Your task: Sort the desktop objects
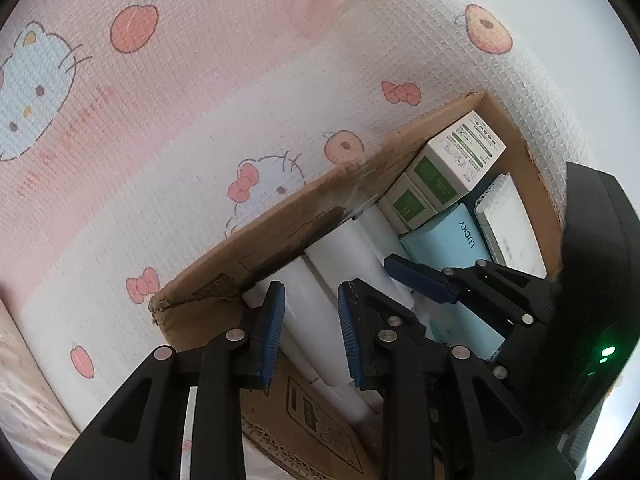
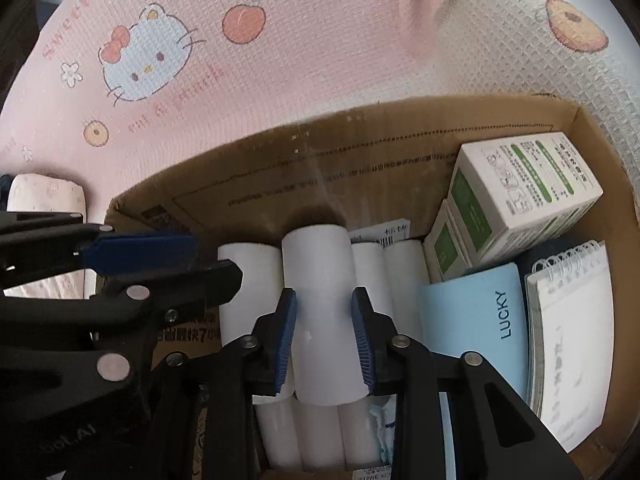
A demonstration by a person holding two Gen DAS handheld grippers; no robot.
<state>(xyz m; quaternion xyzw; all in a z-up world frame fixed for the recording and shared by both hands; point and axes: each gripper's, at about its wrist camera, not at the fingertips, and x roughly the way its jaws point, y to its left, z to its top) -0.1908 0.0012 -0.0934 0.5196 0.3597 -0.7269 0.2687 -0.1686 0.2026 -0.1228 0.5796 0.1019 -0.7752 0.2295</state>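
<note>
An open cardboard box [image 2: 360, 152] sits on a pink and white cartoon-cat cloth [image 2: 240, 80]. Several white paper rolls lie in it, side by side. My right gripper [image 2: 324, 340] points down into the box and is shut on one white roll [image 2: 320, 300], with a blue pad pressed on each side. The roll is raised slightly above its neighbours. My left gripper [image 1: 311, 334] hovers over the rolls [image 1: 320, 264] at the box's left end. Its jaws stand partly apart and hold nothing. Its fingers [image 2: 144, 250] enter the right wrist view from the left.
Three green-and-white cartons [image 2: 520, 188] are stacked in the box's far right corner. A light blue "LUCKY" booklet [image 2: 472, 312] and a spiral notepad [image 2: 568, 320] lie by the right wall. The right gripper's fingers [image 1: 420, 280] crowd close beside my left gripper. The cloth bunches up behind the box.
</note>
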